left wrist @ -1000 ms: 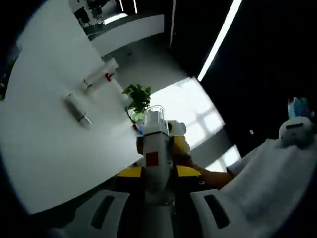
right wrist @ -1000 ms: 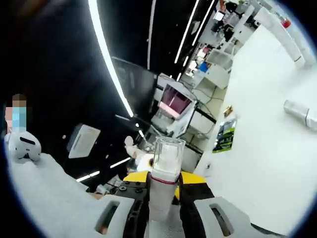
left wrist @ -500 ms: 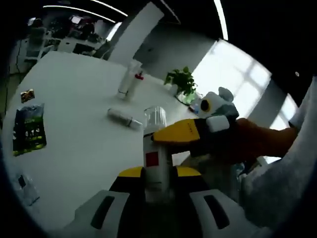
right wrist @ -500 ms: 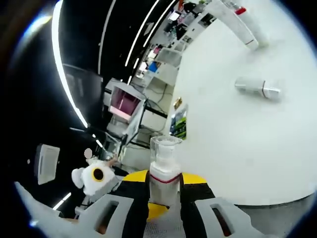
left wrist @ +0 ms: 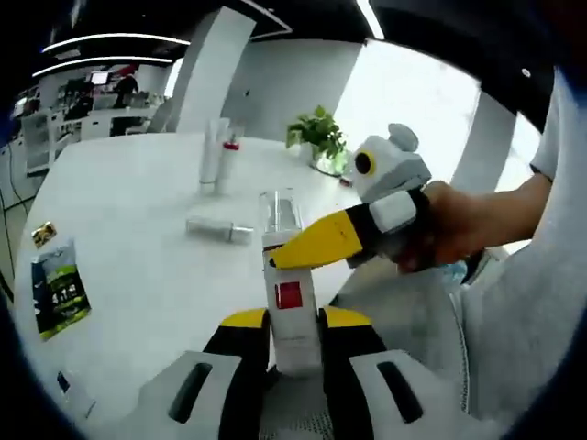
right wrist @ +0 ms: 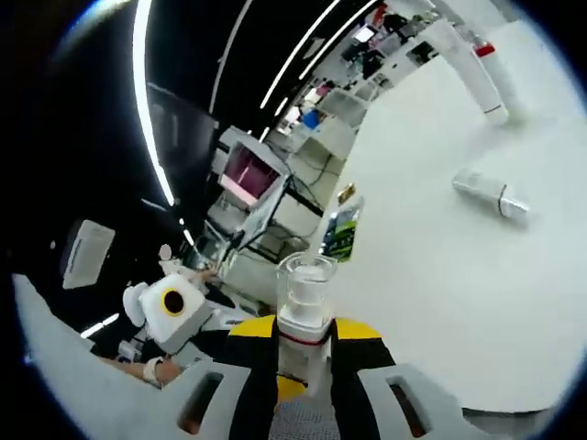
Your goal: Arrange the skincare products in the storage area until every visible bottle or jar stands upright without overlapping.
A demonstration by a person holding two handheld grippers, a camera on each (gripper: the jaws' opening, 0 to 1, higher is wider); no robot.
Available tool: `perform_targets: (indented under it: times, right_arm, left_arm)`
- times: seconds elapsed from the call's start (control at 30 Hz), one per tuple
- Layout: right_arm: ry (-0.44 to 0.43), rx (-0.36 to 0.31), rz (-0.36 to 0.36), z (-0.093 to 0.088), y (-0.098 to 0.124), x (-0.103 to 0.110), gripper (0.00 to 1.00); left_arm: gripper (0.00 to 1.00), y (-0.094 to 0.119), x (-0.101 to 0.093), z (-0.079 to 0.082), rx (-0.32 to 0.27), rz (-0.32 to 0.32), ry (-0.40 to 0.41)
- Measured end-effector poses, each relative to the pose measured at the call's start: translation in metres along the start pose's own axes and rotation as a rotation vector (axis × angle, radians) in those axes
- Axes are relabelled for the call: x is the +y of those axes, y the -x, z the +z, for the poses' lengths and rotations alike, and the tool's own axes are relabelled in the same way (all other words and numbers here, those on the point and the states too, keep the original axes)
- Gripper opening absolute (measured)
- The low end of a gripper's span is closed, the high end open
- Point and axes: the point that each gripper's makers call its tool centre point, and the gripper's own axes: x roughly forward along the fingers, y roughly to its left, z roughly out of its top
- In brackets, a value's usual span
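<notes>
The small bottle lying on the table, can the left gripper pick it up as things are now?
Probably not yet. The left gripper is shut on a clear-capped bottle, so its jaws are taken. The table around the lying bottle looks free.

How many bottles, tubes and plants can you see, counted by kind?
Bottles: 2, the held bottle in the left claw and the lying bottle.
Tubes: 1, the tube, standing.
Plants: 1, the plant.
Total: 4.
</notes>
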Motion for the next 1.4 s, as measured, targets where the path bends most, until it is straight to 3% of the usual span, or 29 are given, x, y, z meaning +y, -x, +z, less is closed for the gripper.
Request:
perform_targets:
  times: [0.1, 0.13, 0.27, 0.37, 0.47, 0.67, 0.77, 1.0, 1.13, 1.2, 1.27, 1.3, 1.4]
  right_arm:
    - [0.054, 0.010, 0.087, 0.005, 0.005, 0.014, 0.16]
    - [0.088, 0.033, 0.146, 0.006, 0.009, 0.023, 0.16]
    - [0.158, 0.103, 0.235, -0.001, 0.015, 0.034, 0.16]
    - [0.199, 0.091, 0.342, 0.004, 0.023, 0.052, 0.16]
    - [0.206, 0.108, 0.413, 0.003, 0.030, 0.065, 0.16]
    - [0.184, 0.162, 0.534, -0.003, 0.039, 0.081, 0.16]
    - [0.173, 0.175, 0.553, -0.006, 0.041, 0.084, 0.16]
    - [0.105, 0.136, 0.540, -0.001, 0.037, 0.080, 0.17]
    - [0.109, 0.119, 0.456, 0.001, 0.030, 0.066, 0.15]
    - [0.110, 0.120, 0.437, 0.001, 0.029, 0.063, 0.15]
    - [0.113, 0.114, 0.396, 0.002, 0.026, 0.058, 0.15]
    - [0.108, 0.112, 0.333, 0.003, 0.022, 0.048, 0.15]
    - [0.100, 0.110, 0.231, 0.000, 0.012, 0.034, 0.17]
  left_arm:
    - [0.20, -0.001, -0.010, -0.003, 0.017, -0.088, 0.076]
    - [0.21, 0.000, -0.017, -0.004, 0.023, -0.132, 0.097]
    - [0.22, 0.001, -0.032, 0.001, 0.006, -0.232, 0.164]
    - [0.22, 0.006, -0.045, 0.008, -0.020, -0.335, 0.248]
    - [0.22, 0.011, -0.059, 0.015, -0.031, -0.452, 0.347]
    - [0.20, 0.022, -0.082, 0.024, -0.049, -0.615, 0.412]
    - [0.20, 0.023, -0.084, 0.026, -0.061, -0.636, 0.429]
    - [0.19, 0.025, -0.078, 0.028, -0.064, -0.617, 0.452]
    - [0.18, 0.017, -0.061, 0.024, -0.074, -0.483, 0.385]
    - [0.18, 0.017, -0.059, 0.023, -0.067, -0.469, 0.386]
    - [0.18, 0.013, -0.052, 0.021, -0.065, -0.407, 0.358]
    - [0.18, 0.009, -0.042, 0.018, -0.061, -0.344, 0.337]
    - [0.18, 0.002, -0.031, 0.010, -0.023, -0.246, 0.294]
